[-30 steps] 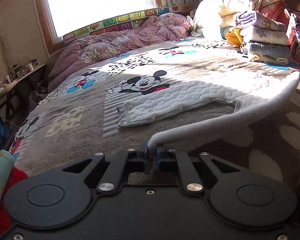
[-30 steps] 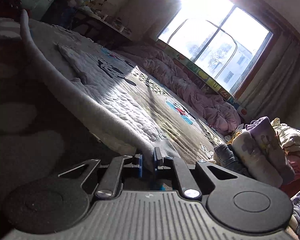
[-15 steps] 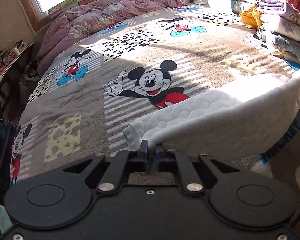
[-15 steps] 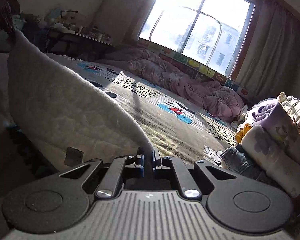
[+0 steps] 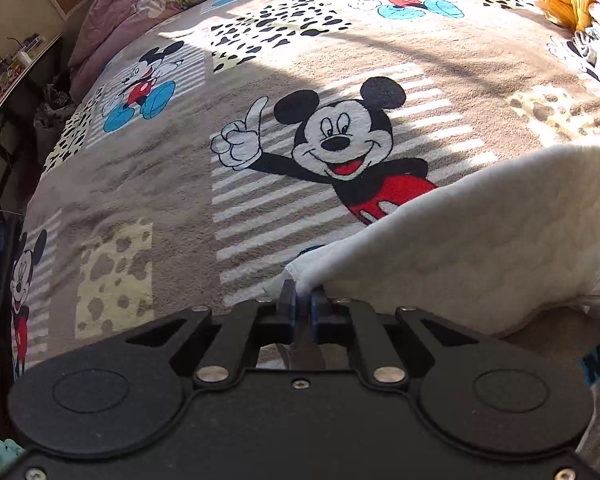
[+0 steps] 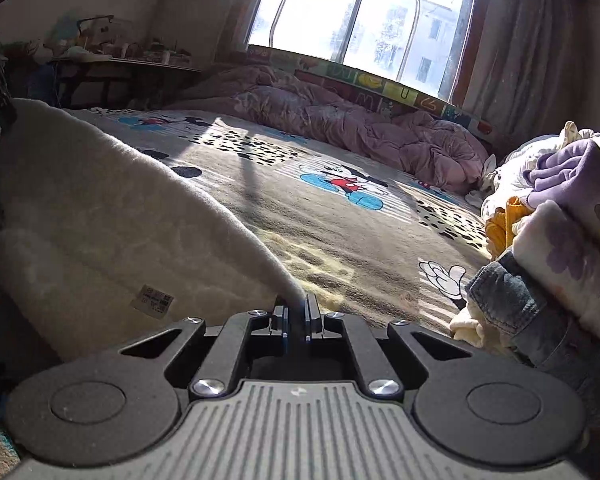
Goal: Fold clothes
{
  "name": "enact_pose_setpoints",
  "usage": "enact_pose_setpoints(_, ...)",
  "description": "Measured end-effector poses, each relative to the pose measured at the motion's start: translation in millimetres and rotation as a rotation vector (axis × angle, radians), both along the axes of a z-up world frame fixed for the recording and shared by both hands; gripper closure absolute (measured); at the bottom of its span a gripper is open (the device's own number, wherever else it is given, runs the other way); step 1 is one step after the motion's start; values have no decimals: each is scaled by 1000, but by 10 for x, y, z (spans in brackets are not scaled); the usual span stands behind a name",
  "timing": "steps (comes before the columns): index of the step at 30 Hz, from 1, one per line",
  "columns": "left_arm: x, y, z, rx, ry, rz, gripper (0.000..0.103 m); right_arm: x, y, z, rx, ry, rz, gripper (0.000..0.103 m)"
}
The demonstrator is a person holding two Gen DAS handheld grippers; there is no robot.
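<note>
Black hand-held gripper (image 5: 304, 300) — blue pads (silver screws)

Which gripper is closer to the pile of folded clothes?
Right. The right gripper sits beside the pile of folded clothes; the left gripper is far off, with the pile across the bed.

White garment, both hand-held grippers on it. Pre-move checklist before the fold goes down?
1. Left hand-held gripper pinching the white garment at a corner: ok, cloth sits between the shut fingers.
2. Right hand-held gripper pinching the other end of the garment: ok, shut on cloth.
3. Top edge between the two grips taut: ok, it runs without a deep dip in either view.
4. Lower part hanging free: cannot tell, its bottom bunches near the blanket on the right.
5. Landing area on the blanket ahead clear: ok in the left view.
6. Distance from the clothes pile beside the right gripper: cannot tell, it looks close.
</note>
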State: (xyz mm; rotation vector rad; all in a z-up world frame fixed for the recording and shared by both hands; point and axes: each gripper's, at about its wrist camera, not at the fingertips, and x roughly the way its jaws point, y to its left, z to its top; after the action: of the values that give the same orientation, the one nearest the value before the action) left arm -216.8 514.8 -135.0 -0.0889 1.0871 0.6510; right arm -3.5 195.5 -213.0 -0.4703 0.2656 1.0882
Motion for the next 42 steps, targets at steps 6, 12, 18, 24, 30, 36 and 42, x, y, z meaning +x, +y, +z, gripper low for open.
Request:
enact_pose_setpoints(6,-136,181,158,-124,-71,26,98,58,96,-56,-20,2,-1,95)
enact_pose_setpoints(12,-347,136,294,-217,-156,4,98,30,185,-159,-46,9,-14,95)
enact_pose_setpoints(18,-502,113,383,-324,-241,-6,98,-16,201,-176,-48,-5,-20,94)
enact_pose_setpoints(24,-579,94,515,-379,-306,-38,98,29,194,-169,-44,4,-27,93)
enact_pose_setpoints(30,-384,376,10,-344,-172,83,97,12,231,-205,-58,-11,-38,89)
enact_pose_setpoints(36,-267,642,-168,-219,-199,196,77,38,238,-234,-60,-9,-63,77)
enact_pose_setpoints(42,-475,642,-159,-216,-189,185,76,108,196,-222,-34,17,-96,63)
